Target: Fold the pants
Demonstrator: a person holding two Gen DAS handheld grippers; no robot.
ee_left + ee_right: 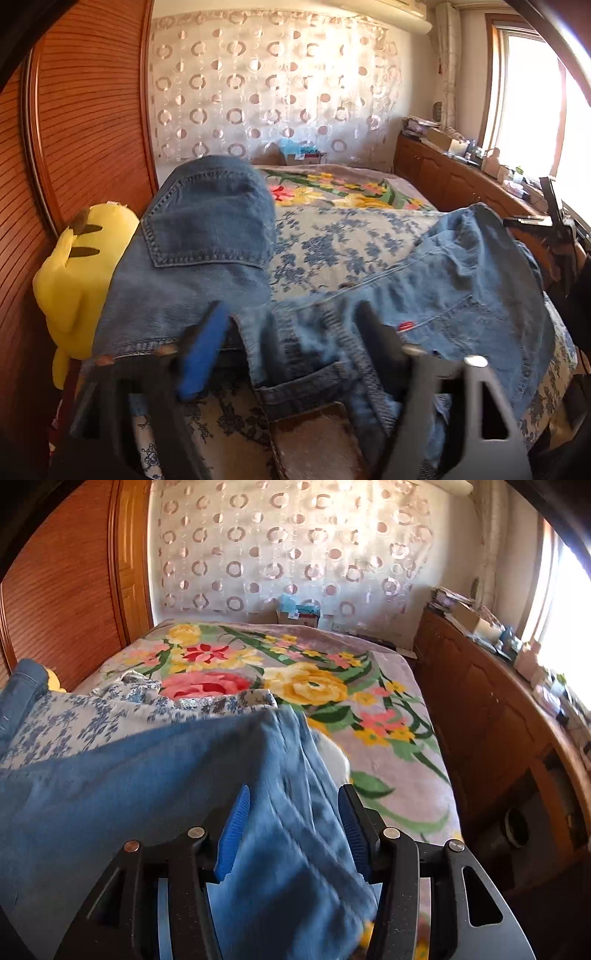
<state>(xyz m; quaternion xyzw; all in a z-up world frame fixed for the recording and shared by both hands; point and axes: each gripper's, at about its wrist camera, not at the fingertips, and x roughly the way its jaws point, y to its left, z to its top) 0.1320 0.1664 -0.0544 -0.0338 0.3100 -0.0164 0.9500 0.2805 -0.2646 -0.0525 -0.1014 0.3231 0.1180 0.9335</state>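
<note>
Between the blades of my left tongs (291, 332) sits the waistband of the jeans (207, 236), with the belt loops and leather patch just below; the view is blurred, so I cannot tell whether the tongs are pinching the denim or only straddling it. My right tongs (295, 823) have a thick bunch of the same denim between their blue pads (232, 834), yet the pads stand apart with cloth loosely filling the gap, so I judge them not closed on it, though I cannot be sure. I hold both ends up off the bed (388, 746) so the pants hang stretched between my hands and can be laid flat for the first fold. One half drapes high on my left, back pocket outward. Beside it a yellow plush toy (77, 280) crowds the bed's edge against the wooden wardrobe (85, 110). Further on lie a blue-flowered sheet (351, 236) and a bright floral blanket (295, 679), rumpled where they meet, a poor landing spot. A cluttered wooden cabinet (491, 716) lines the right.
</note>
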